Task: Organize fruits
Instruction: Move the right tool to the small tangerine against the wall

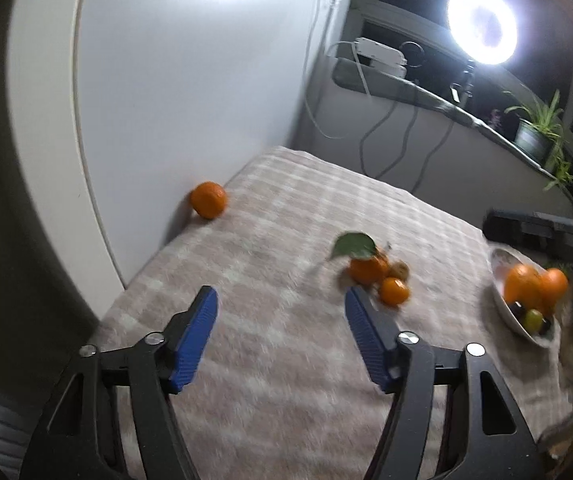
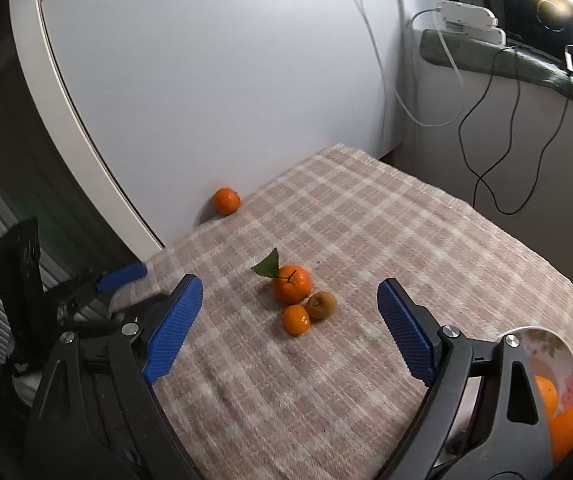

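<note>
Both hand-held grippers, left [image 1: 280, 300] and right [image 2: 289, 290], apart and empty over the table [image 2: 406, 240], three loose fruits [image 2: 291, 283] huddled near the bowl [image 1: 504, 312]: easy to bump and roll away.

Three loose oranges [image 2: 291, 289] [image 2: 296, 319] [image 2: 227, 200], one brownish-green fruit [image 2: 321, 304], one bowl [image 1: 504, 308] holding two oranges [image 1: 522, 285].

A woven, matt checked cloth [image 2: 366, 240] covers the tabletop, its nap slightly fuzzy. At its 10 o'clock edge a tangerine [image 2: 226, 200] shows glossy, dimpled peel. The right gripper [image 2: 290, 300] has ribbed blue rubbery pads [image 2: 172, 332] on matt black plastic arms with shiny metal screws. The bowl [image 1: 504, 312], at 3 o'clock, looks like glazed, glossy ceramic.
</note>
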### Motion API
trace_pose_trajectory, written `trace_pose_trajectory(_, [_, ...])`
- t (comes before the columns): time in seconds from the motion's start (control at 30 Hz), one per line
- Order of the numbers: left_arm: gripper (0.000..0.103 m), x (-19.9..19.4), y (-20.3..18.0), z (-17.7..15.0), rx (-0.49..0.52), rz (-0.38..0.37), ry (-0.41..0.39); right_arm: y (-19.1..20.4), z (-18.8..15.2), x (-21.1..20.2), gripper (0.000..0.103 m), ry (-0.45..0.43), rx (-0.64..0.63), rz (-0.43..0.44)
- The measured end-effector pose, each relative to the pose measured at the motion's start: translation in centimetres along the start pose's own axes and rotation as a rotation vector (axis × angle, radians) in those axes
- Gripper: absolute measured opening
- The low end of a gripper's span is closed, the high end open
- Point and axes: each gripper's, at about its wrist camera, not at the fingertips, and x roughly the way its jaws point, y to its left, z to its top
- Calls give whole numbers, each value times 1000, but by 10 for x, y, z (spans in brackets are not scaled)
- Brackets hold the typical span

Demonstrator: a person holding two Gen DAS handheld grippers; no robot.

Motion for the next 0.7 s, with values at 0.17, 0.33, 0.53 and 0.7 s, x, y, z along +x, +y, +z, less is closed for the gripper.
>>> trace_pose_trajectory(0.17, [59,24,0,16,-44,27,3,4,4,16,77,40,-18,11])
trace_pose_trajectory(0.33, [56,46,-15,30,20,63,27,4,11,15,75,8,-8,46])
trace_pose_trajectory(0.53, [52,56,-14,39,83,85,85,4,-5,5,75,-7,6,92])
trace_pose_trajectory(0.7, [52,44,-13,24,41,58,99,2,12,15,68,16,-5,114])
